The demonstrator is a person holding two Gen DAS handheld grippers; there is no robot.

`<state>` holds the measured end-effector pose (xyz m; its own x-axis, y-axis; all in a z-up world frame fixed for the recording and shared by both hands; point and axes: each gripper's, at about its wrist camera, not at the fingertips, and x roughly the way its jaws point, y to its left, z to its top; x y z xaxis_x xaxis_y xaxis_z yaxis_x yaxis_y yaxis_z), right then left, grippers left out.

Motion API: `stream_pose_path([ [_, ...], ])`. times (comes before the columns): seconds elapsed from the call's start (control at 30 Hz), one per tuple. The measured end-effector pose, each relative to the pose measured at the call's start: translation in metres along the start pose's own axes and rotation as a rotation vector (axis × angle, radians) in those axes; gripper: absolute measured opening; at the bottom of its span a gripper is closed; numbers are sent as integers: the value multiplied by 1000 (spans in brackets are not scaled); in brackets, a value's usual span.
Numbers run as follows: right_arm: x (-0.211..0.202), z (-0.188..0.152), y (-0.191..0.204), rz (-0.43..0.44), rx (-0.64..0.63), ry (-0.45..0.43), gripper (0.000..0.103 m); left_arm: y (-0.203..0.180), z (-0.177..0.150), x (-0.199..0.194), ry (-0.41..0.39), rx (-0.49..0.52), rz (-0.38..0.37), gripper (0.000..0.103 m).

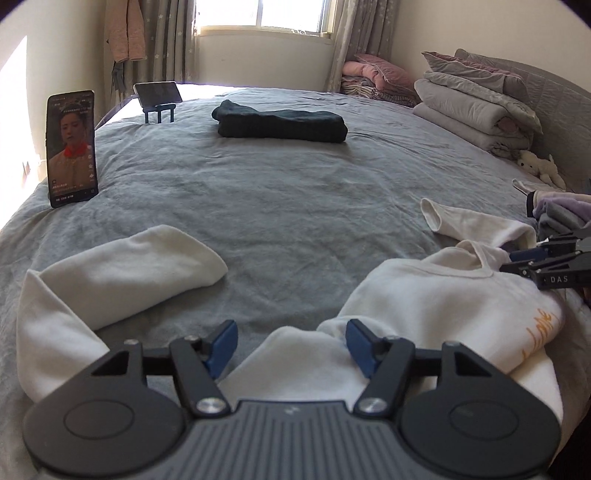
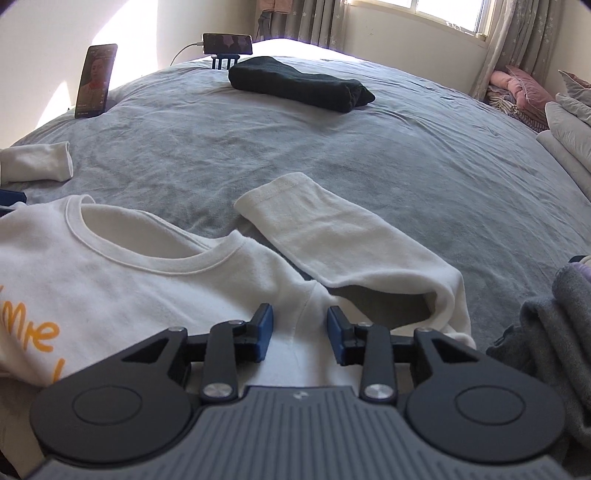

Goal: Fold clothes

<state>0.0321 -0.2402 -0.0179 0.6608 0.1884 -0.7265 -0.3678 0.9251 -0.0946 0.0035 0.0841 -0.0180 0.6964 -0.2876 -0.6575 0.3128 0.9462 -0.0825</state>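
A white shirt (image 2: 122, 280) is lying spread on the bed (image 2: 332, 155), both the left gripper (image 1: 291, 345) and right gripper (image 2: 300, 332) hovering open over it, risking an uneven pinch that bunches the fold.

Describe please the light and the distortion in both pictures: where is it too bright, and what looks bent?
Left wrist view: the window is blown out to white, and glare washes the far edge of the bed; the fisheye bulges the bed into a dome. Right wrist view: a bright sun patch on the wall loses detail, and the white shirt stays sharp; corners are dark.
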Motion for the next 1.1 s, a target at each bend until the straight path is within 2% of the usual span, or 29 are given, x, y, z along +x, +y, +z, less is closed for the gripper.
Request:
stream_pose_path([
  [0.07,0,-1,9,-5,-44,10,22,-2,-2,-1,11,20,-19,62],
  [0.17,0,-2,19,-34,-96,16,19,-2,-4,-3,31,22,-51,55],
  [0.23,0,-3,19,-44,-95,14,18,0,-4,-3,46,3,-71,39],
  [0.27,0,-3,19,-49,-90,13,16,0,-4,-3,48,-11,-78,36],
  [0.33,-1,-2,17,-56,-75,6,11,-1,-4,-5,39,-23,-65,25],
  [0.37,-1,-1,16,-61,-68,1,6,-1,-3,-7,27,-26,-57,23],
  [0.5,-9,1,14,-78,-39,-36,5,-1,-1,-16,-40,-38,-20,11],
  [0.87,-29,10,7,-142,51,-226,4,-1,7,-37,-262,-103,93,8],
  [1.1,-27,16,9,-186,62,-308,4,-4,12,-30,-286,-119,178,8],
])
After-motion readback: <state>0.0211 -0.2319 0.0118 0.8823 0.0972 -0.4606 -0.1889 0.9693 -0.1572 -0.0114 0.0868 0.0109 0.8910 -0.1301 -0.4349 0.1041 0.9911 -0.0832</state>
